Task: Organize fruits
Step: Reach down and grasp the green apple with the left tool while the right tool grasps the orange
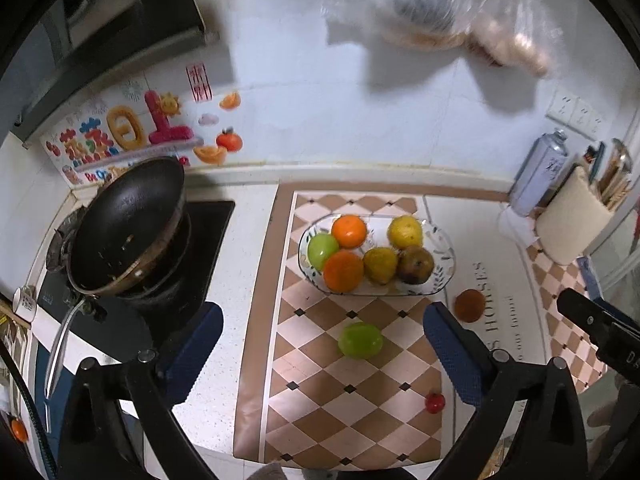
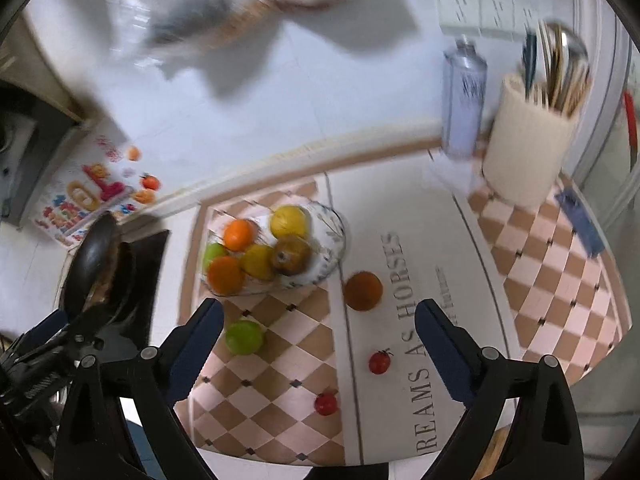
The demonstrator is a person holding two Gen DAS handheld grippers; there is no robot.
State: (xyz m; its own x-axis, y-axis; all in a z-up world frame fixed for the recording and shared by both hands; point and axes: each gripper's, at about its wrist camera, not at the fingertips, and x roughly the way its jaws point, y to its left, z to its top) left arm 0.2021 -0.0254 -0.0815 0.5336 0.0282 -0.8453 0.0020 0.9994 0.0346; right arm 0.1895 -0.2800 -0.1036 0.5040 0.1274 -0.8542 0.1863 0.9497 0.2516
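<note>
Two tomatoes (image 2: 379,362), six bowled fruits (image 1: 344,271)

The left hand-held gripper (image 1: 324,336) tilts steeply down over the counter, its blue-padded jaws spread wide with nothing clamped between them. The right hand-held gripper (image 2: 320,338) tilts down the same way just beside it, jaws likewise wide apart and gripping nothing.

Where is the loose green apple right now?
The green apple lies on the checkered mat, just in front of the glass fruit plate, between the left tool's open fingers.
</note>
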